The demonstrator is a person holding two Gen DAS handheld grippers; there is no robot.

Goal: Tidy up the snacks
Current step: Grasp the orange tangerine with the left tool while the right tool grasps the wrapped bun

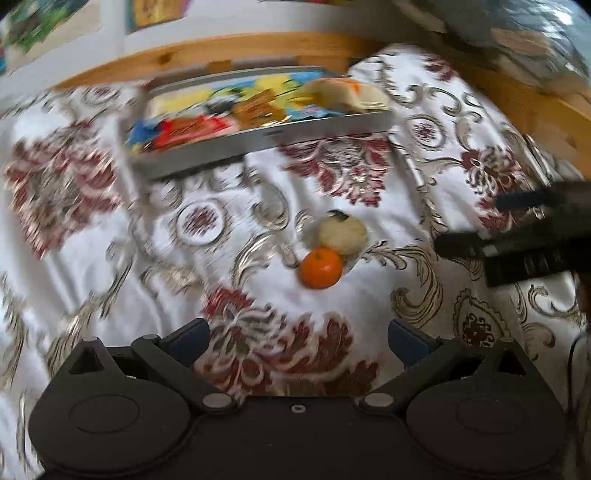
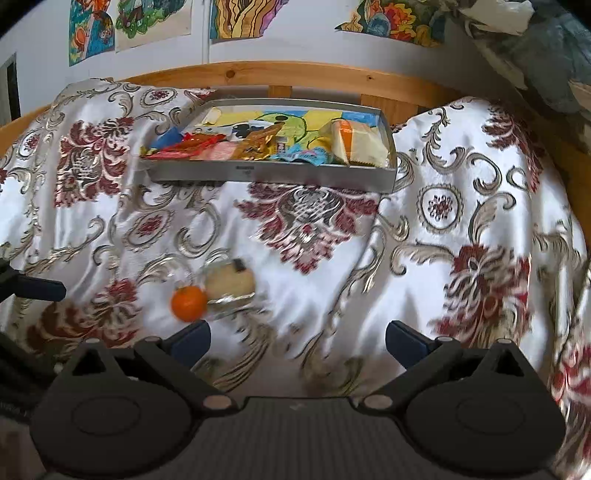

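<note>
An orange mandarin [image 1: 320,268] [image 2: 188,302] lies on the patterned bedspread, touching a pale round wrapped bun [image 1: 342,234] [image 2: 230,282]. Farther back sits a grey box lid [image 1: 266,142] [image 2: 273,171] that holds several colourful snack packets [image 2: 255,146], with a pale wafer pack [image 2: 360,142] at its right end. My left gripper [image 1: 298,341] is open and empty, just short of the mandarin. My right gripper [image 2: 297,339] is open and empty too, with the mandarin at its left finger. In the left wrist view the right gripper [image 1: 517,243] shows as a dark blur at the right edge.
A white bedspread [image 2: 461,221] with red and silver ornaments covers the bed, with folds across it. A wooden bed rail [image 2: 258,74] runs behind the box. Coloured drawings [image 2: 243,18] hang on the wall above. Grey bedding [image 2: 546,55] is piled at the upper right.
</note>
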